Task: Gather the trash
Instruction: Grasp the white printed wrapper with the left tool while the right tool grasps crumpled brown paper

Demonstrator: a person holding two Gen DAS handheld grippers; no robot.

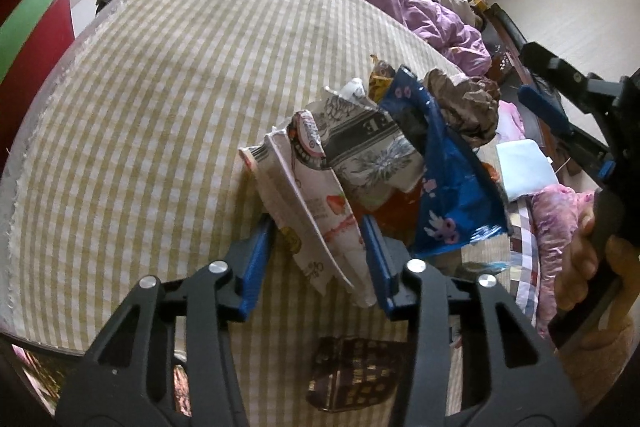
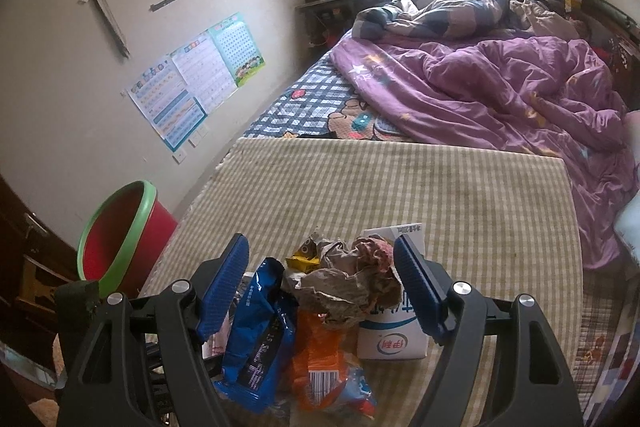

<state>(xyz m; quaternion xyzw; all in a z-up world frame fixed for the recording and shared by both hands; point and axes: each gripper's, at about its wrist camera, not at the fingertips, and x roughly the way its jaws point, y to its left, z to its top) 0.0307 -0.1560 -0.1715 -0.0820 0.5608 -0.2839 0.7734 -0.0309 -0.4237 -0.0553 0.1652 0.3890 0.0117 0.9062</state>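
The trash sits in one heap on the checked bench (image 2: 400, 187), at the near end. Its outermost piece on my left side is a white wrapper (image 1: 316, 227), long and flat, running from about seven o'clock up toward eleven in my left wrist view. It lies right between my left fingers (image 1: 256, 255), lengthwise along them, so my left gripper (image 1: 318, 259) is the nearer one for it. Those fingers stand partly apart on either side of it; the right-hand one looks to be against its edge, the left-hand one just clear, so I would not call it clamped yet.

Behind it, toward one o'clock, come a grey printed bag (image 1: 368, 151), a blue bag (image 1: 448, 179) and a crumpled paper wad (image 1: 468, 103).

My right gripper (image 2: 324, 287) hovers over the same heap, fingers wide apart and holding nothing, with the wad, an orange wrapper (image 2: 324, 367) and a milk carton (image 2: 392, 339) in front of them.

The red bin (image 2: 120, 235) stands off the bench at nine o'clock in the right view.
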